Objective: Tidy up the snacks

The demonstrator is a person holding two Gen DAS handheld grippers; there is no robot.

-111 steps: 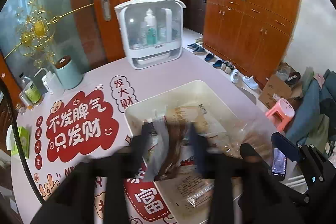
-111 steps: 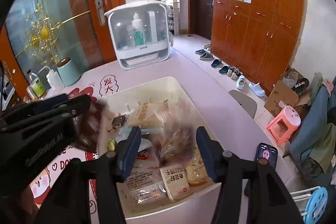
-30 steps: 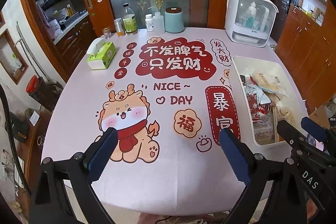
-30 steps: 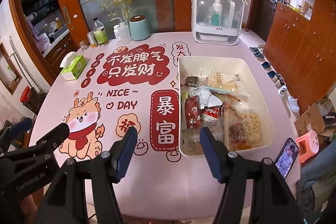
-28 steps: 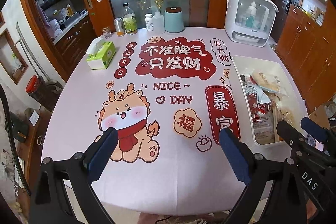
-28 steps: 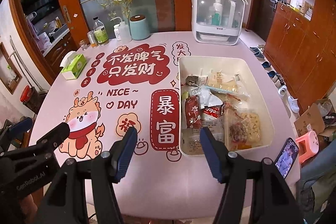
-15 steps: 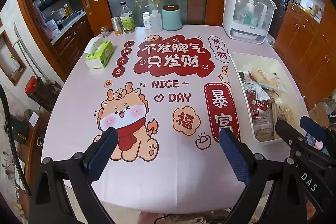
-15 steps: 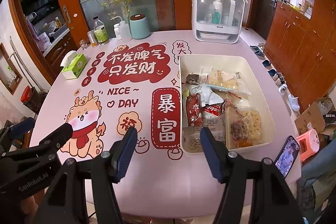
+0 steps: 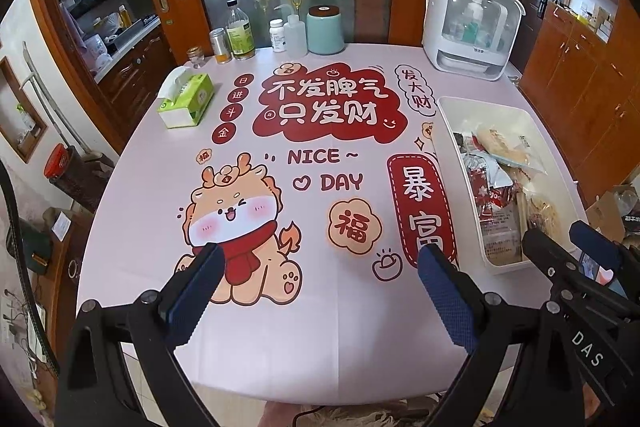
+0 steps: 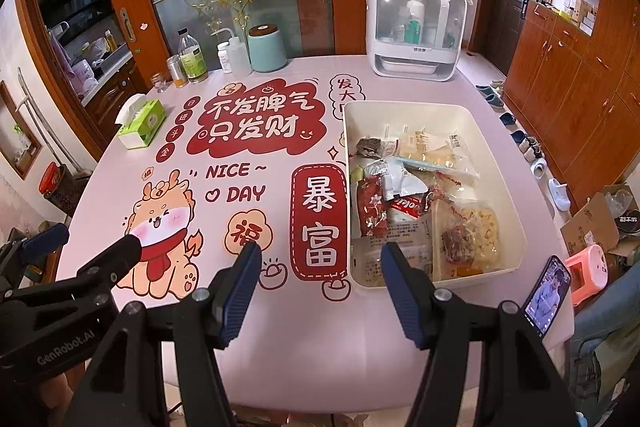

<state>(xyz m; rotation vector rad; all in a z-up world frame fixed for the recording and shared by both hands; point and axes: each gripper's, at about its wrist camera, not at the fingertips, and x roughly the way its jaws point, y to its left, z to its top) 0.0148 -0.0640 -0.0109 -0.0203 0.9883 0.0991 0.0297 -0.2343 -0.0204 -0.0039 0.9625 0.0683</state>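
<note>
left gripper [image 9: 318, 269]: hovering above the near edge of the table [image 9: 320, 347], tilting steeply down toward the cartoon print; fingers spread wide and released, nothing lying between them.

right gripper [image 10: 320, 263]: hanging just to the right of the left one, angling down at a similar tilt; fingers parted about halfway, grasping nothing, tips sitting over the near left corner of the bin [image 10: 516, 195] without touching it.

bin: white, rectangular, resting on the right side of the table, running from near to far.

snacks [image 10: 420, 203]: lying piled inside the bin, covering most of its floor; red wrappers toward the left wall, clear bags of pale pieces toward the right.

phone [image 10: 546, 295]: standing at the near right table edge, screen glowing.

tissue box [image 9: 186, 101]: sitting far left.

teal canister [image 9: 325, 29]: standing along the far edge among bottles.

white cabinet [image 9: 470, 27]: occupying the far right corner.
</note>
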